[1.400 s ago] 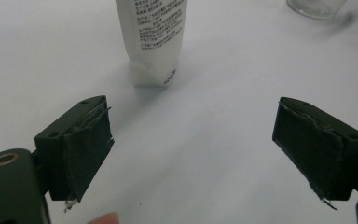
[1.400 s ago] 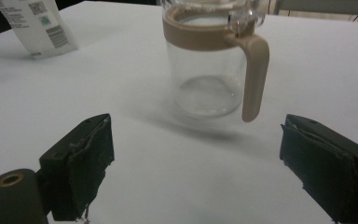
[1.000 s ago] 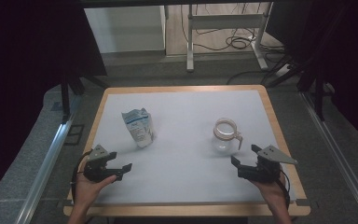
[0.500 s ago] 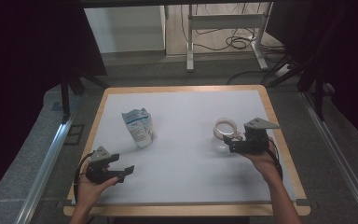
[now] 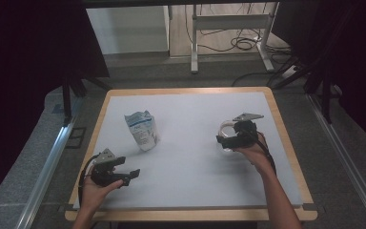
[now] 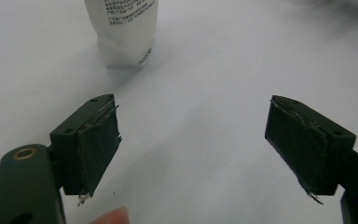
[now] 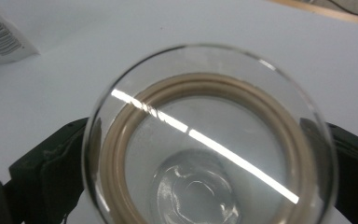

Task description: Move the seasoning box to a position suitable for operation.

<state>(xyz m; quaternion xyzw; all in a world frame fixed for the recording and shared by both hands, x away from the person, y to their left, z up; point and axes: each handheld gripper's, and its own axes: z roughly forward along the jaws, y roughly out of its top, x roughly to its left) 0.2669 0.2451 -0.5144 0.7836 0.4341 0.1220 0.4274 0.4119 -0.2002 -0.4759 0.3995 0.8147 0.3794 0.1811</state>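
- The left gripper (image 5: 125, 172) rests low at the table's (image 5: 190, 105) near left, jaws wide apart, holding nothing.
- The right gripper (image 5: 225, 141) has its jaws on both sides of the glass jar (image 7: 209, 140); I cannot tell if they squeeze it.
- The white pouch (image 5: 141, 130) stands upright, left of the middle.

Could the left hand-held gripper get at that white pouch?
Probably yes: the left hand-held gripper is open, and bare table lies between it and the upright white printed pouch.

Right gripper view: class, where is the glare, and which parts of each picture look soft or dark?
Right gripper view: a bright streak of glare crosses the glass jar; the pouch at the corner is blurred. Left gripper view: the pouch is soft, casting a faint shadow. High view: the white table is lit, the surroundings dark.
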